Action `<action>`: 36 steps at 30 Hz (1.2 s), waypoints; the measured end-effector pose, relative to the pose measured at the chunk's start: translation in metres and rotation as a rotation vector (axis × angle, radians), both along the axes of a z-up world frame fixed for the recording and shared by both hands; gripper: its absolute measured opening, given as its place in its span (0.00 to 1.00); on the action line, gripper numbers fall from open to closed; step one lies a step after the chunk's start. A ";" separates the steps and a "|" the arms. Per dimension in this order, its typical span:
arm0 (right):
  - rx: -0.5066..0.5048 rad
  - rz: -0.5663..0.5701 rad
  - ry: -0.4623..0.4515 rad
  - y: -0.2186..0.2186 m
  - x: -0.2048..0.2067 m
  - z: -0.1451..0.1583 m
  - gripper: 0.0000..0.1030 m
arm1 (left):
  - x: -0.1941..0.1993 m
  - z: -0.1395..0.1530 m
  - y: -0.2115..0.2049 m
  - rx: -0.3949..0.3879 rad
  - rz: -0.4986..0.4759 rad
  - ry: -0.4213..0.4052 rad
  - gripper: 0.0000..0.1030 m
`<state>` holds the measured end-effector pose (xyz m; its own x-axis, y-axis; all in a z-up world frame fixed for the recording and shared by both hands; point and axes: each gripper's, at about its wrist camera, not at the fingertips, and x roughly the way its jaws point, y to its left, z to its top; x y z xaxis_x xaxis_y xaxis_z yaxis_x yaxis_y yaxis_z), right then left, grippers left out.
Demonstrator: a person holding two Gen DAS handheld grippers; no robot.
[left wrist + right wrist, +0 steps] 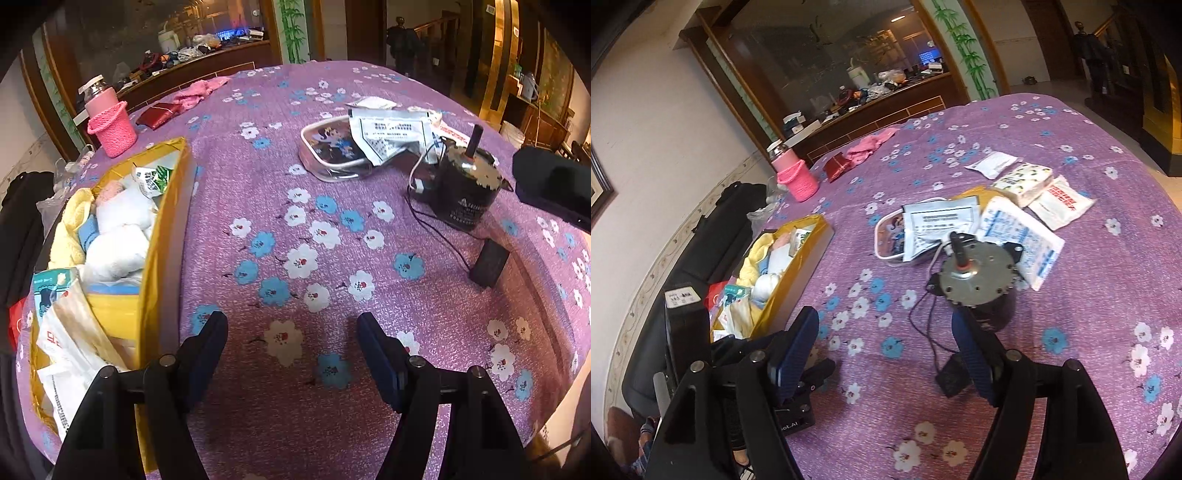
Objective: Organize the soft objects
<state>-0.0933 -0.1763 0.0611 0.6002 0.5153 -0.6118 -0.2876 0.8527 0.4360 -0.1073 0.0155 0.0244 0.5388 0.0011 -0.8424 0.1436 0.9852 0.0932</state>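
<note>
Both claws stand wide apart and hold nothing: the left claw (pixel 291 341) hangs over bare flowered cloth, the right claw (pixel 884 334) over the same purple spread (pixel 1089 295), with a black block (pixel 951 376) on a thin wire just beside its right finger. Whether the cloth covers a bed or a bench cannot be told.

Much is cut off or buried. The yellow box (pixel 168 236) holding the soft things runs off the left edge of the left wrist view; inside lie white rolled cloths (pixel 118 243), a pale yellow towel (pixel 72 229) and packets stacked so that few show whole. Beyond the motor (pixel 975 280), with its upright shaft, loose packets (pixel 1023 236) overlap one another and a clear cartoon pouch (pixel 332 151), which a silver printed sachet (pixel 391 134) half hides. Print on the packets is too small or blurred to read; red characters on one white packet (pixel 1063 201) cannot be made out. Only "ot.AI" reads, on the other tool's body in the right wrist view. A pink knitted holder (pixel 112 129) carries a bottle near the far left edge.
</note>
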 end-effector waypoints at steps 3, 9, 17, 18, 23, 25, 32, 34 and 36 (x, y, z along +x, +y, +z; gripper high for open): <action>0.003 -0.014 0.006 -0.005 0.001 -0.002 0.72 | 0.001 -0.004 -0.004 0.021 -0.001 0.005 0.77; 0.004 -0.029 0.019 -0.011 0.002 -0.007 0.72 | 0.000 -0.009 -0.007 0.025 -0.003 0.015 0.87; 0.009 -0.032 0.027 -0.014 0.004 -0.011 0.72 | 0.000 -0.009 -0.007 0.025 -0.005 0.013 0.90; 0.010 -0.033 0.029 -0.014 0.004 -0.012 0.72 | 0.000 -0.009 -0.007 0.025 -0.005 0.012 0.91; 0.014 -0.036 0.032 -0.016 0.005 -0.015 0.73 | 0.000 -0.010 -0.007 0.030 0.000 0.011 0.94; 0.018 -0.038 0.032 -0.018 0.005 -0.015 0.73 | 0.001 -0.011 -0.007 0.034 0.006 0.009 0.96; 0.010 -0.057 0.006 -0.025 0.003 -0.010 0.73 | 0.002 -0.013 -0.006 0.034 0.019 0.005 0.99; 0.009 -0.062 -0.005 -0.030 0.005 -0.006 0.73 | 0.003 -0.014 -0.005 0.031 0.021 0.007 0.99; 0.012 -0.072 -0.021 -0.036 0.007 0.001 0.73 | 0.004 -0.014 -0.004 0.023 0.030 0.014 0.99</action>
